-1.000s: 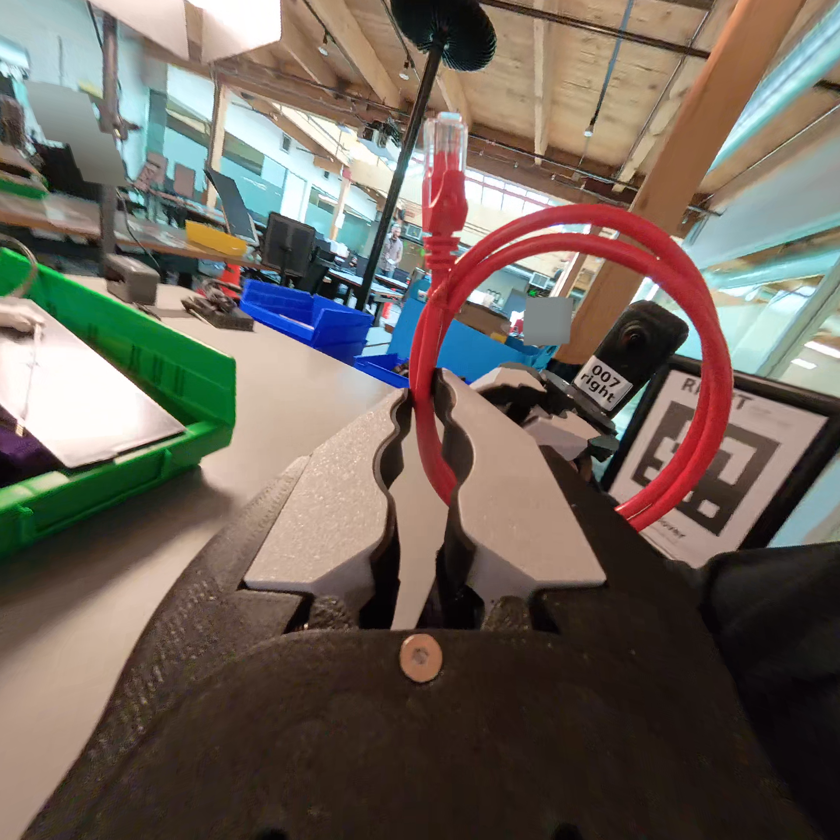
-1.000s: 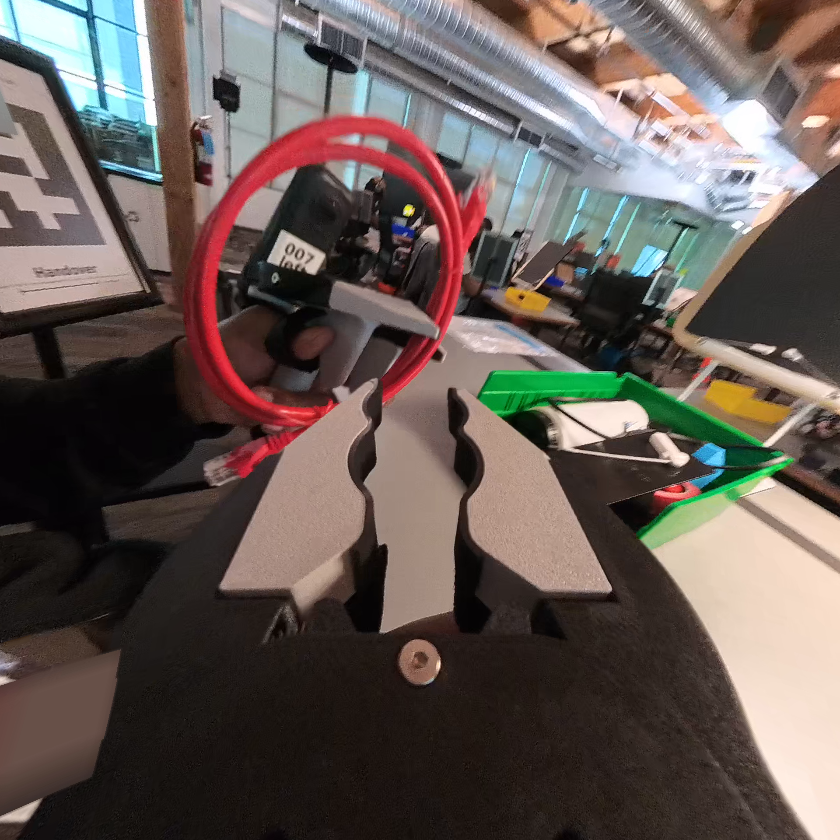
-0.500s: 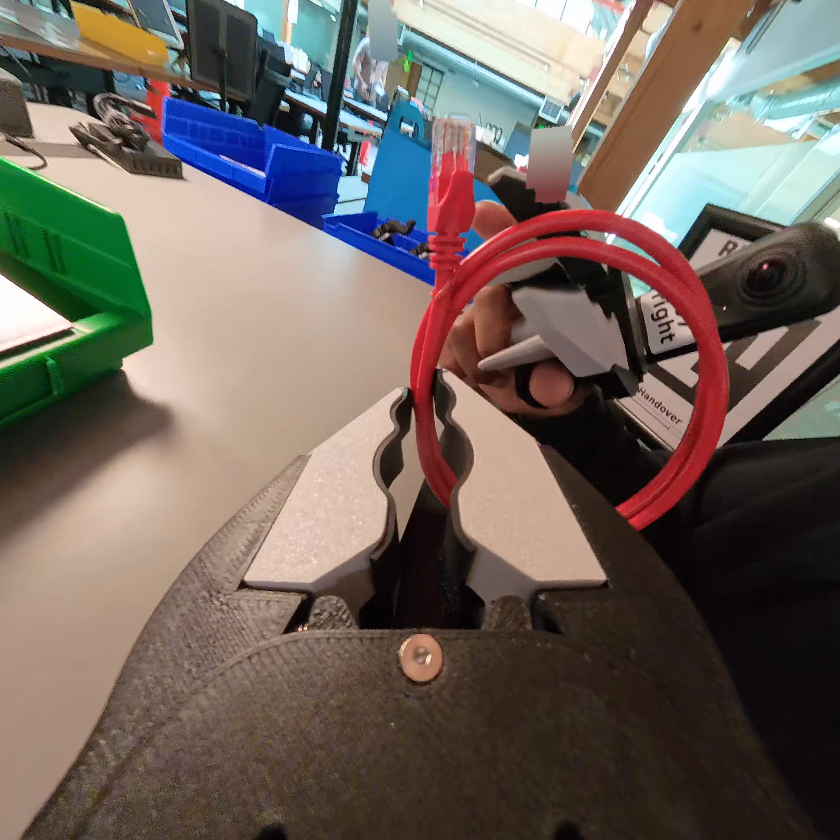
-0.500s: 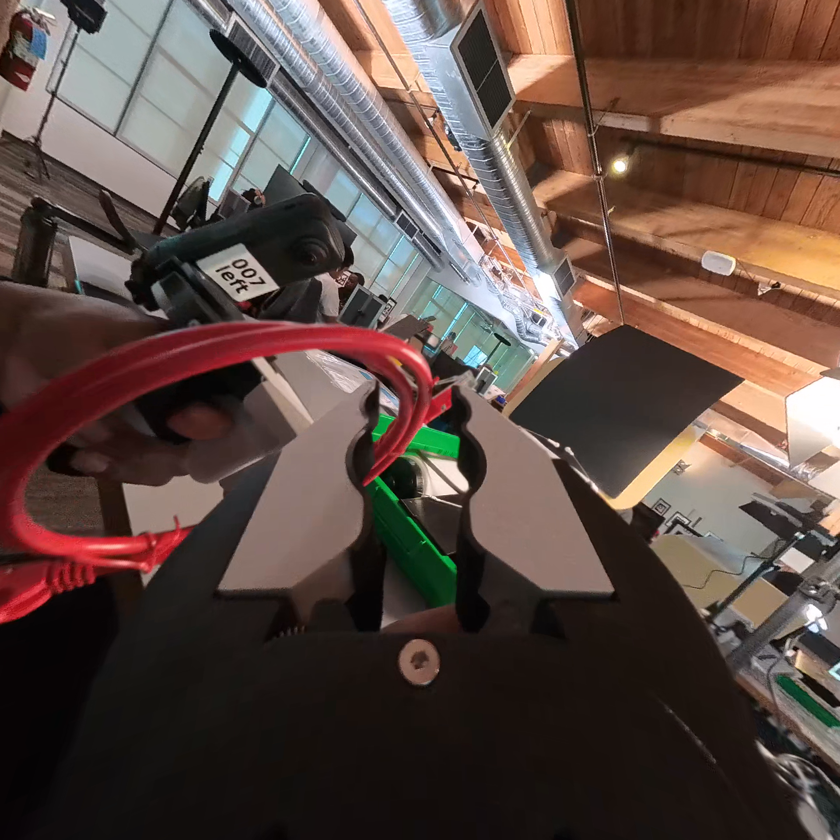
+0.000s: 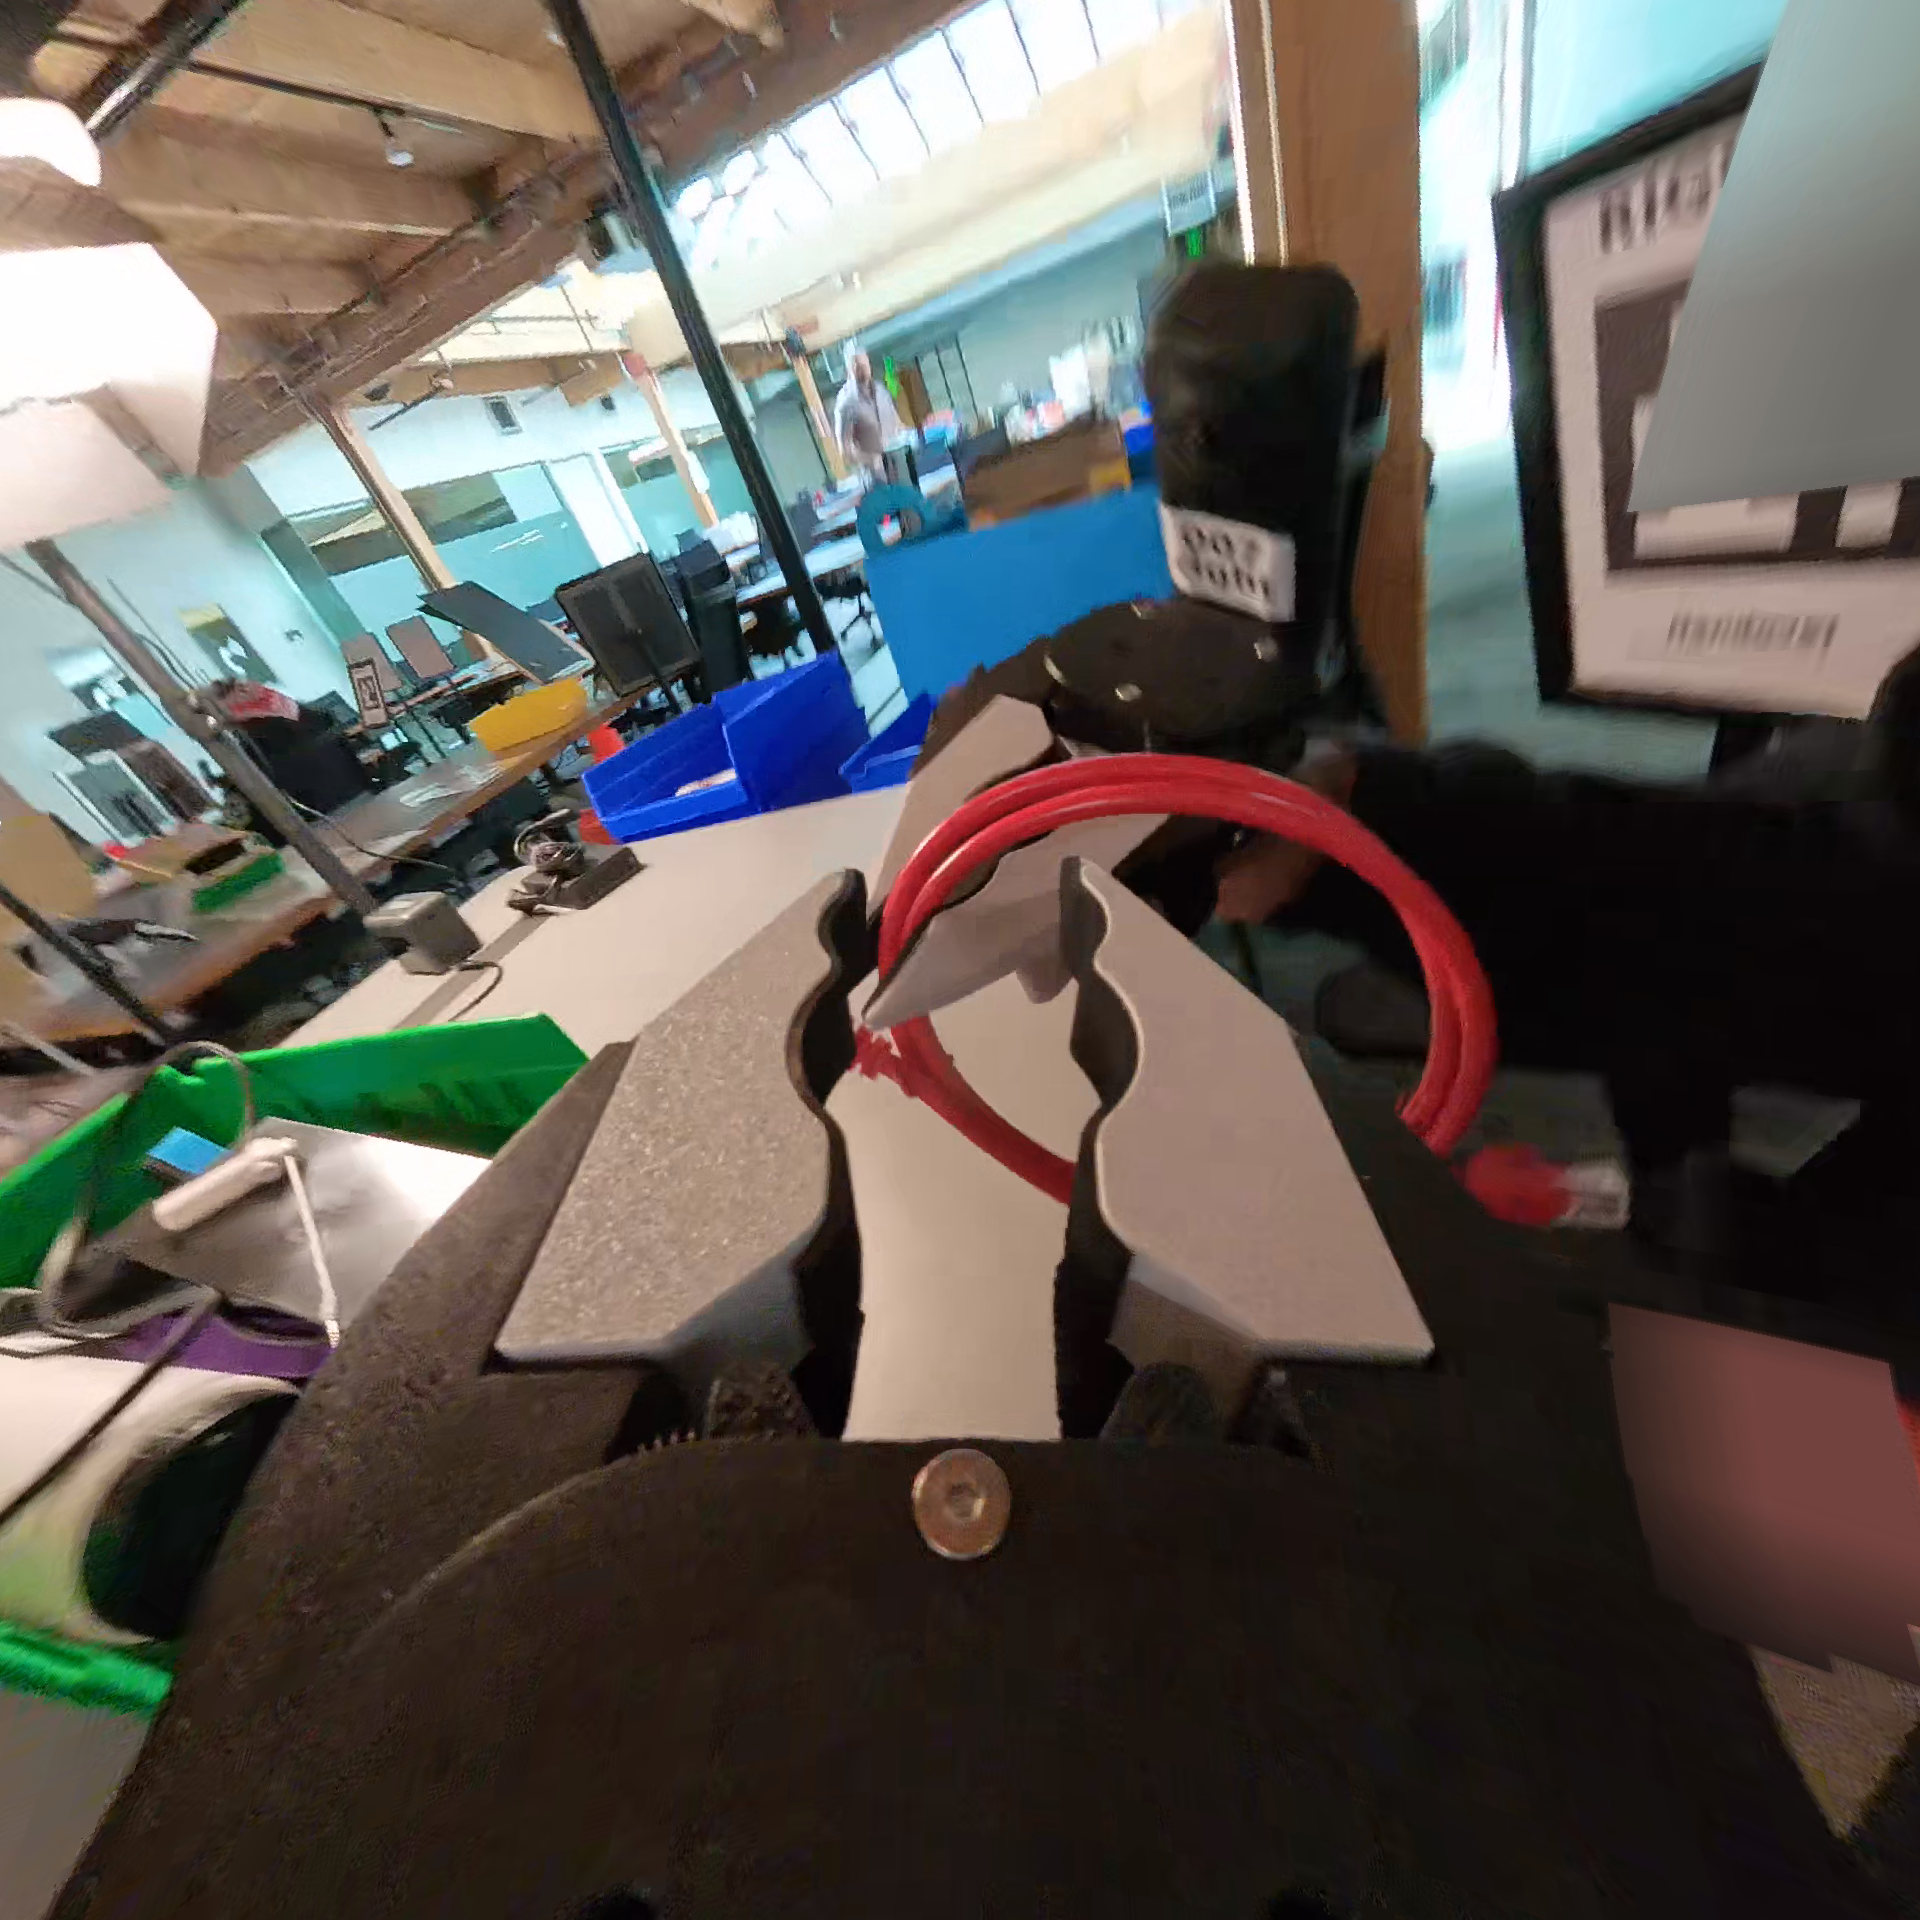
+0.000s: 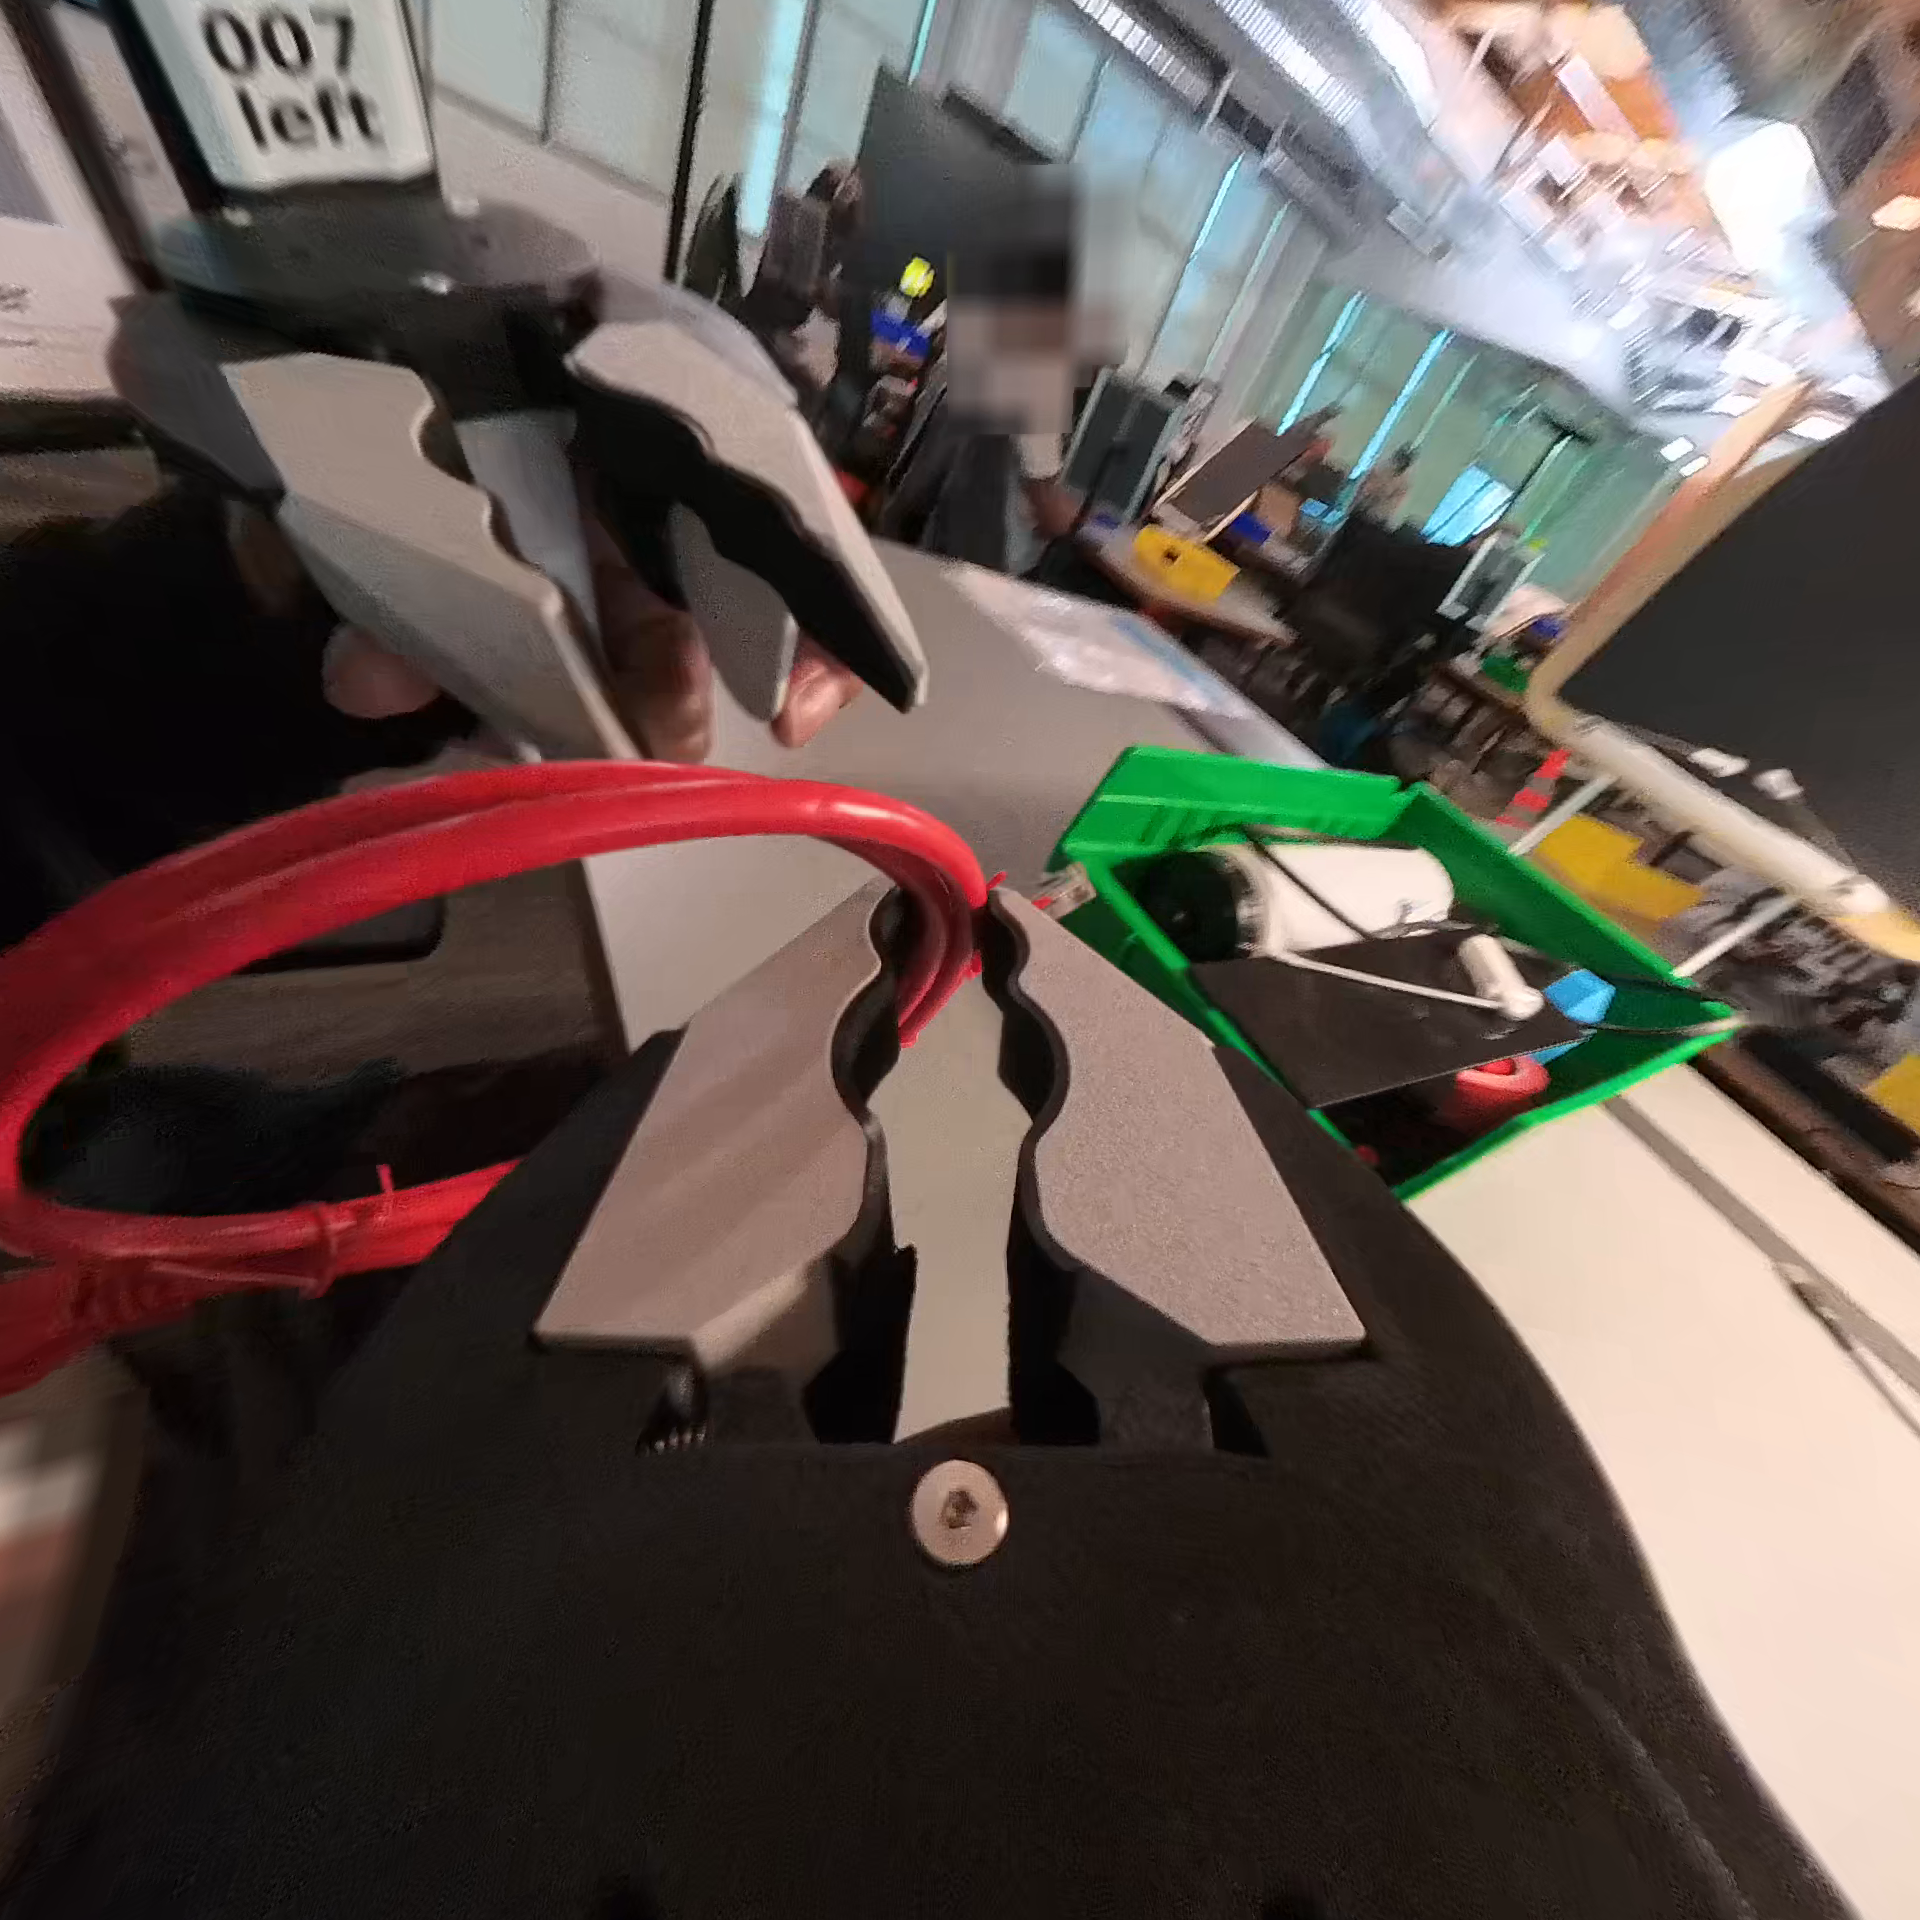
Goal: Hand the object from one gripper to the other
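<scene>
Right gripper (image 6: 940, 914) pinches red cable (image 6: 436, 831) at fingertips only; left gripper (image 5: 961, 904) is wide apart, empty, cable free of it. Risk: coil hangs sideways, shallow tip grip could let it slip out.

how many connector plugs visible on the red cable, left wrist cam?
1: a plug at the lower right end of the red cable, beside the left gripper. The other end's plug is hidden here.
</scene>
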